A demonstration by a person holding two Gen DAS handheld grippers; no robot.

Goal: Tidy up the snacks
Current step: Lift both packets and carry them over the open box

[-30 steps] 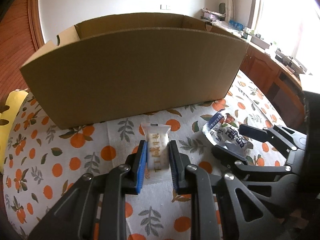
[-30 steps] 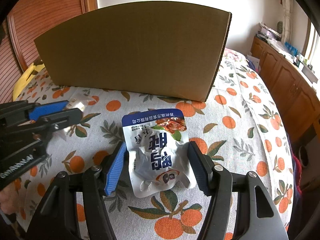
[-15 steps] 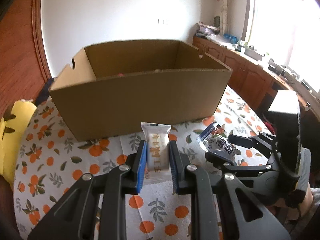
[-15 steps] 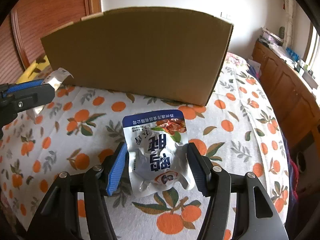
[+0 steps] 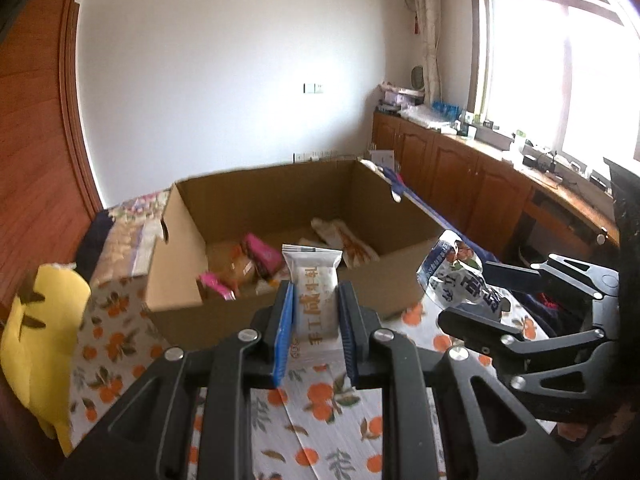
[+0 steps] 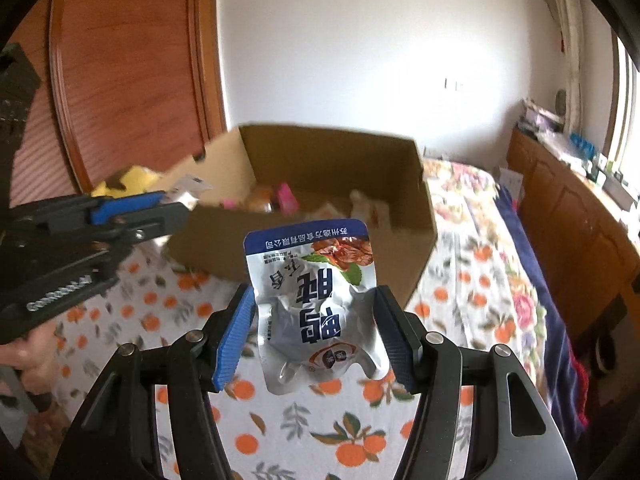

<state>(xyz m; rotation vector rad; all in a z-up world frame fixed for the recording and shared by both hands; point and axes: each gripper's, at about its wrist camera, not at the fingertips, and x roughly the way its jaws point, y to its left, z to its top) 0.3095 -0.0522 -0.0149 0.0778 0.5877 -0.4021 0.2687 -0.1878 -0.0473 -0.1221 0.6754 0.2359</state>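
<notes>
I am mid-carry, with a snack in each hand and the drop into the box not yet made. My left tongs [image 5: 313, 312] are pinched tight on a slim white sachet [image 5: 315, 288], which stands upright between the blue pads at the centre of the left wrist view. My right tongs [image 6: 316, 328] are clamped on a wider silver-and-blue pouch [image 6: 320, 304], crumpled at the middle of the right wrist view. The cardboard box [image 5: 276, 308] sits on the orange-print bed cover [image 6: 348, 432], its open top just above and behind both packets in frame, a few pink and orange snacks already inside. Next, I judge, both packets must go forward past the near wall, clear of the rim, before I spread either tongs.
</notes>
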